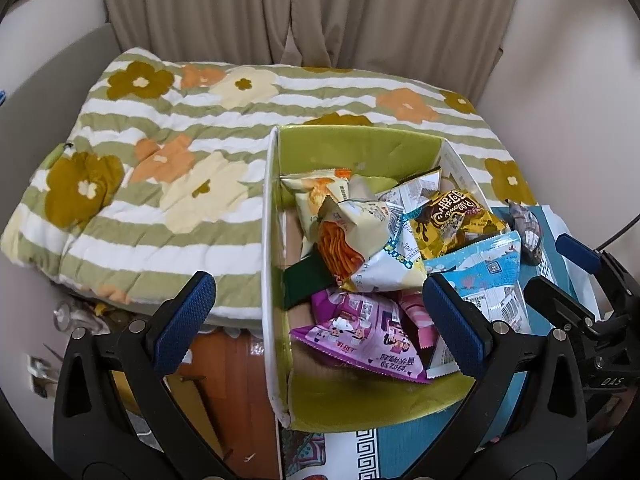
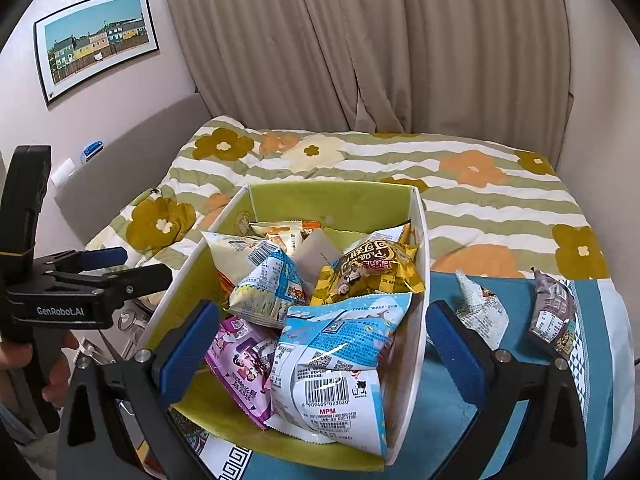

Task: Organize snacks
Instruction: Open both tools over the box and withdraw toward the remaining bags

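A white box with a green lining (image 1: pixel 266 240) (image 2: pixel 420 280) holds several snack packets. Among them are a light blue packet (image 2: pixel 340 332) (image 1: pixel 480 276), a pink one (image 1: pixel 360 336) (image 2: pixel 240 360) and a yellow chocolate one (image 1: pixel 452 224) (image 2: pixel 372 272). My right gripper (image 2: pixel 322 344) (image 1: pixel 560 272) stands open over the near end of the box. The light blue packet lies loose below its fingers, clear of the pads. My left gripper (image 1: pixel 320 324) (image 2: pixel 136 264) is open above the box's left wall and holds nothing. Outside the box, to its right, lie a white packet (image 2: pixel 480 312) and a dark packet (image 2: pixel 554 312) (image 1: pixel 528 232).
The box rests on a blue patterned cloth (image 2: pixel 452 420) at the edge of a bed with a striped floral quilt (image 1: pixel 160 160). Beige curtains (image 2: pixel 360 60) hang behind. A framed picture (image 2: pixel 96 40) is on the left wall. A wooden floor (image 1: pixel 232 392) shows left of the box.
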Tool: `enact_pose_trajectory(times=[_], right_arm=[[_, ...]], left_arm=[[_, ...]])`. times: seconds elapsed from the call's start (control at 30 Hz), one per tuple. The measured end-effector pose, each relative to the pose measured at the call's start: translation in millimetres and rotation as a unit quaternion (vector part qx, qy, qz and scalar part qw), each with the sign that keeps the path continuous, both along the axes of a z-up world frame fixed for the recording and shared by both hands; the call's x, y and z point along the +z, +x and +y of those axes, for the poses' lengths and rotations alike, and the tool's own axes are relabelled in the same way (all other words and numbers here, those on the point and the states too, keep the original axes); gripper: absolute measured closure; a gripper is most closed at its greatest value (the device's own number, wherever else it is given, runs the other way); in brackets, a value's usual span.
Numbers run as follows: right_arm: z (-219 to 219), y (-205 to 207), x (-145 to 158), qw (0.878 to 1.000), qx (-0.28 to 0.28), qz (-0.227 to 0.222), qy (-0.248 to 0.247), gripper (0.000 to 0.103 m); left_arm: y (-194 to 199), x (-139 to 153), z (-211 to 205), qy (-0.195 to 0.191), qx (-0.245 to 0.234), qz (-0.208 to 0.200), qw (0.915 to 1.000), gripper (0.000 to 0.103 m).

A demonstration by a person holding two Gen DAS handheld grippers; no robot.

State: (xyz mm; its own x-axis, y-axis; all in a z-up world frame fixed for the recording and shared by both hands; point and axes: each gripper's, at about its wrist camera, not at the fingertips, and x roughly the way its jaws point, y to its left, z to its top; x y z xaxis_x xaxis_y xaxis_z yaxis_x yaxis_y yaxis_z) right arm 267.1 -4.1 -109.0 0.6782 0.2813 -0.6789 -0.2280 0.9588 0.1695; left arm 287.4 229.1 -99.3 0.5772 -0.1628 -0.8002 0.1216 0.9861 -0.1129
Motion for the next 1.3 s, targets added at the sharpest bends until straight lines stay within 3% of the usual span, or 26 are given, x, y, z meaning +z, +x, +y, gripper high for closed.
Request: enact_pose_trajectory(times=[0.5, 1.03, 1.3], right_arm=[[-43, -55, 41, 0.999, -0.014, -0.049, 0.008, 0.0], [-157, -158, 52, 0.997, -0.059, -0.053, -0.01, 0.0], [-215, -179, 56, 0.995, -0.084, -0.051, -0.011, 0.0]], left_arm=[[-79, 45, -41, 0.017, 0.026, -0.058, 0.9978, 0.0], [-180, 50, -154, 0.015, 0.021, -0.086, 0.996, 0.0], [-189, 48, -214, 0.018, 0.003, -0.097, 0.9951, 0.0]])
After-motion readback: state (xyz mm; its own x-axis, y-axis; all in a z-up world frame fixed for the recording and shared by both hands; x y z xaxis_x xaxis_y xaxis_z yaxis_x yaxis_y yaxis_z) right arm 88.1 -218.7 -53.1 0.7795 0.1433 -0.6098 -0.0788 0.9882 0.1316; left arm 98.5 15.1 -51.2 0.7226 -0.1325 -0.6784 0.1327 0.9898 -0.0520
